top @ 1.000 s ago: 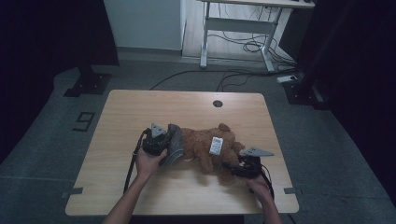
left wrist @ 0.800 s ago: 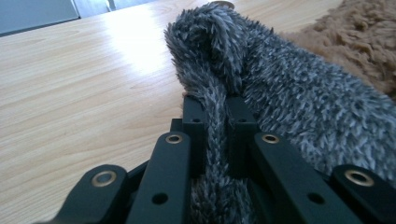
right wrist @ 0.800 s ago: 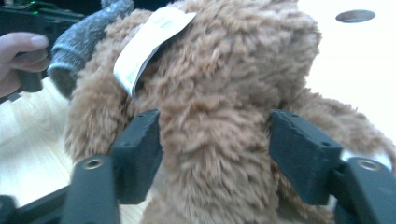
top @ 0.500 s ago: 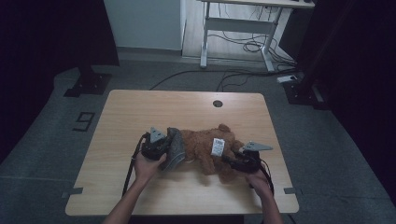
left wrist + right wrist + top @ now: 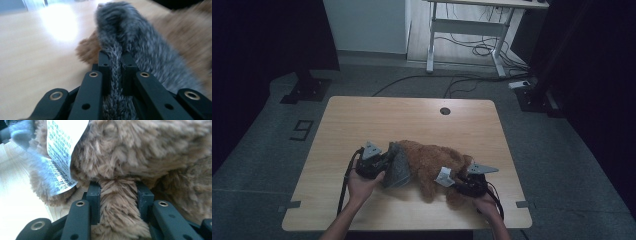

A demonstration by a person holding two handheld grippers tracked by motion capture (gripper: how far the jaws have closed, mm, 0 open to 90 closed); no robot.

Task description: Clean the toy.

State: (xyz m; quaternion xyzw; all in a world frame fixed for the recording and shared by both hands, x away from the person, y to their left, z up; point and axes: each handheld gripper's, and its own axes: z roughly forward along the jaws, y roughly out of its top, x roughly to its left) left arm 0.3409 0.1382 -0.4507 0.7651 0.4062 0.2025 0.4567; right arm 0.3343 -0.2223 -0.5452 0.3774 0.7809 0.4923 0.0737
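Note:
A brown plush toy [image 5: 432,160] lies on the wooden table [image 5: 362,120], with a grey knitted cloth [image 5: 398,167] at its left end. My left gripper [image 5: 384,162] is shut on that cloth; in the left gripper view the pads [image 5: 103,65] pinch a fold of the grey knit [image 5: 125,30]. My right gripper [image 5: 459,182] is at the toy's right end. Its jaws have just been closing, and in the right gripper view they [image 5: 117,186] press on a brown furry limb [image 5: 117,202]. A white printed label [image 5: 61,152] hangs beside it.
A round cable hole [image 5: 445,111] sits near the table's far edge. Behind the table stands a white desk frame [image 5: 467,30] with cables on the floor. Dark stands flank the table at both sides. Both grippers are close to the near edge.
The right gripper's jaws have come together on the toy's limb. The left gripper has shifted slightly left and toward the near edge with the grey cloth.

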